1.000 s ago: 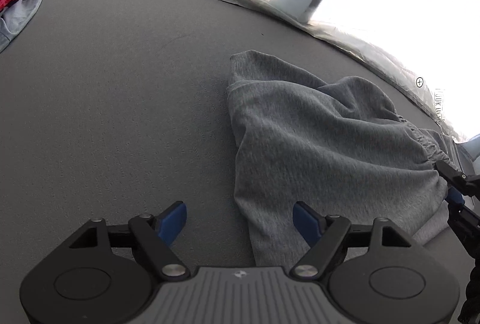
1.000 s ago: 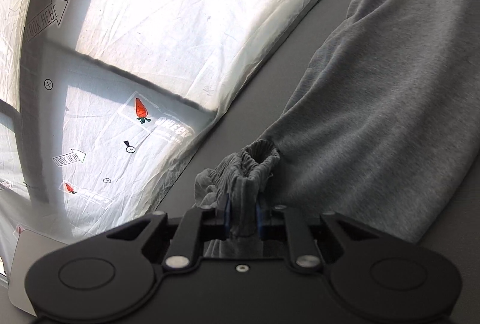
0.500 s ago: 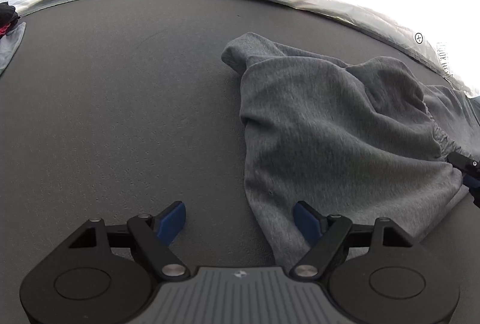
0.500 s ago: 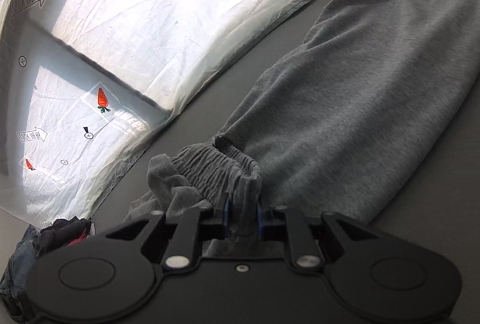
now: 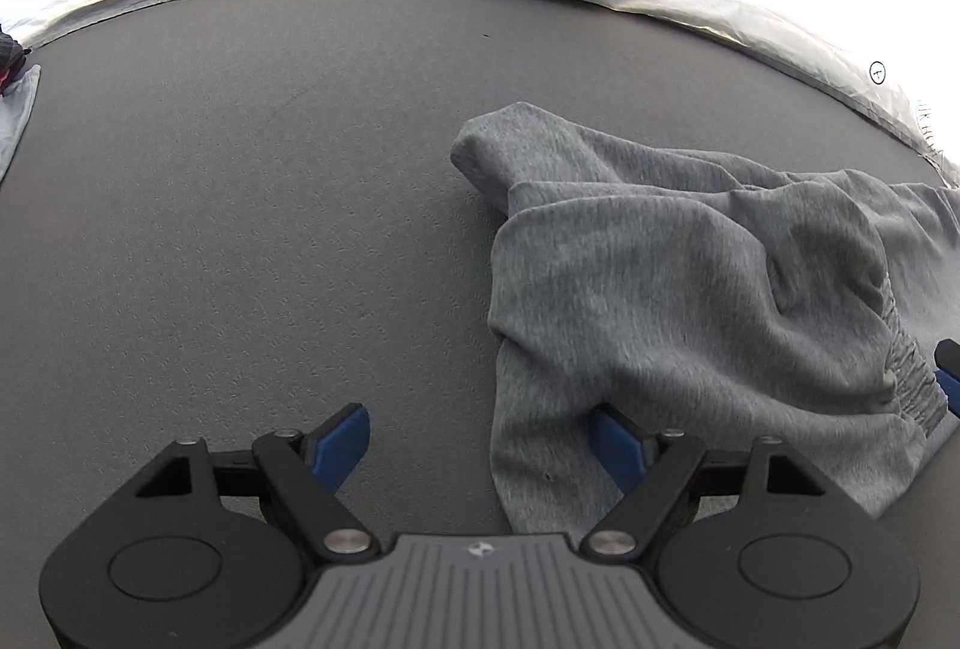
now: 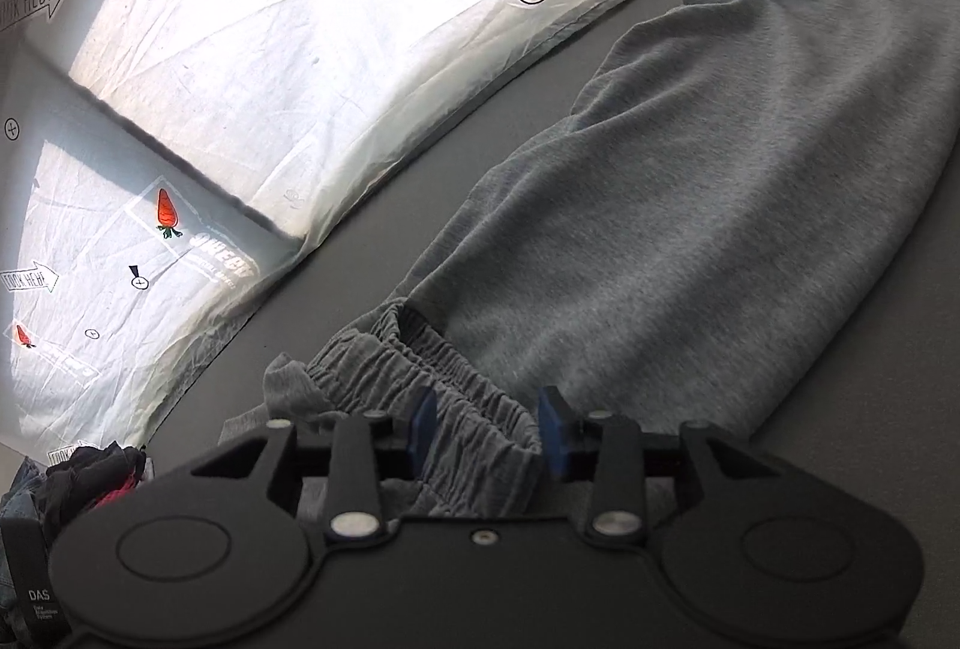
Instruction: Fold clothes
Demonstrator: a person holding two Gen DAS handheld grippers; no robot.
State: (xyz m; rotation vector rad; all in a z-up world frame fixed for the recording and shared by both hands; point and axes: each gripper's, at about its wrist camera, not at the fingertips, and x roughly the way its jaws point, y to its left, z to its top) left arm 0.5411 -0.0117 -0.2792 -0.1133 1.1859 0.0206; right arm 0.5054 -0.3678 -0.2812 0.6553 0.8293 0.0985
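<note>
Right hand-held gripper (image 6: 483, 430) is sitting low with its blue pads parted, straddling the gathered elastic waistband (image 6: 438, 379) of the grey knit sweatpants (image 6: 720, 205) without pinching it. Left hand-held gripper (image 5: 477, 442) is hovering with jaws spread wide over a bunched edge of the same garment. Judgement: the cloth wants smoothing flat before any crease; grip both layers at an edge, low. The sweatpants are lying on the dark grey mat (image 5: 240, 229), long axis running away from the waistband toward the white sheeting (image 6: 336, 48).
</note>
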